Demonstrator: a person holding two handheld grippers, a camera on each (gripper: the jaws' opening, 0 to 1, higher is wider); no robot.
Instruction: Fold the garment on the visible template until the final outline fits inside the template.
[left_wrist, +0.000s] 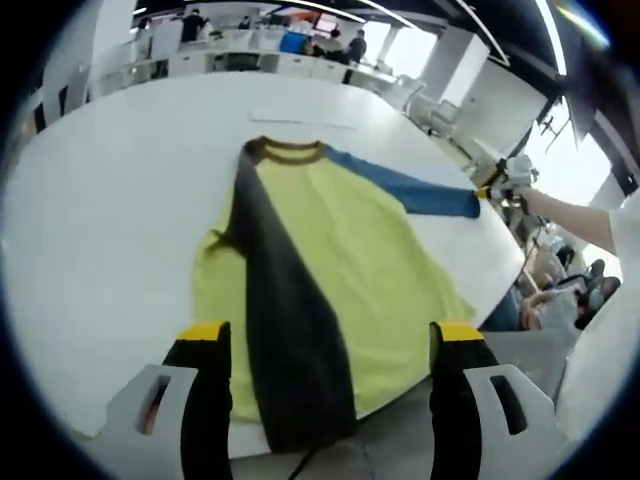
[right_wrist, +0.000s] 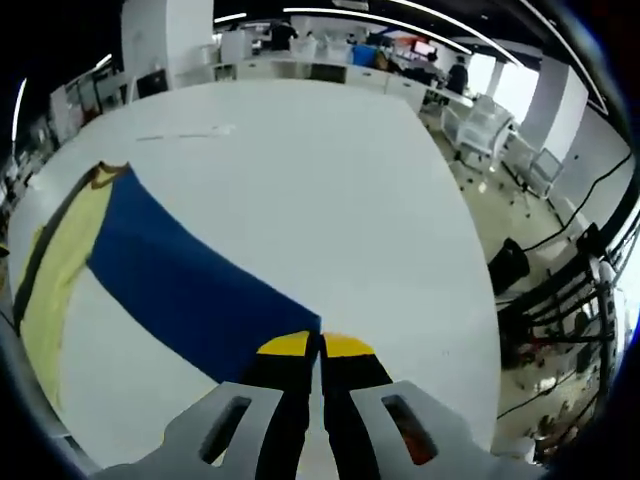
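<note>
Shirt (left_wrist: 340, 260), one item, lies flat on the white table (left_wrist: 120, 220): yellow body, brown collar (left_wrist: 287, 150), a dark sleeve (left_wrist: 285, 330) folded down across the front, and one blue sleeve (left_wrist: 420, 190) drawn out sideways. I read no brand, label or writing on it. In my left gripper view its long axis runs from the hem at the table's near edge to the collar, which points toward the far edge; the dark sleeve's end hangs over the near edge. I cannot make out a template outline on the table. My left gripper (left_wrist: 330, 345) hovers above the hem with its jaws spread wide, holding nothing. My right gripper (right_wrist: 320, 345) has its yellow-tipped jaws pressed together on the cuff of the blue sleeve, near the table's right edge. In the left gripper view that gripper (left_wrist: 500, 185) sits at the sleeve's end, a person's arm (left_wrist: 570, 215) behind it.
</note>
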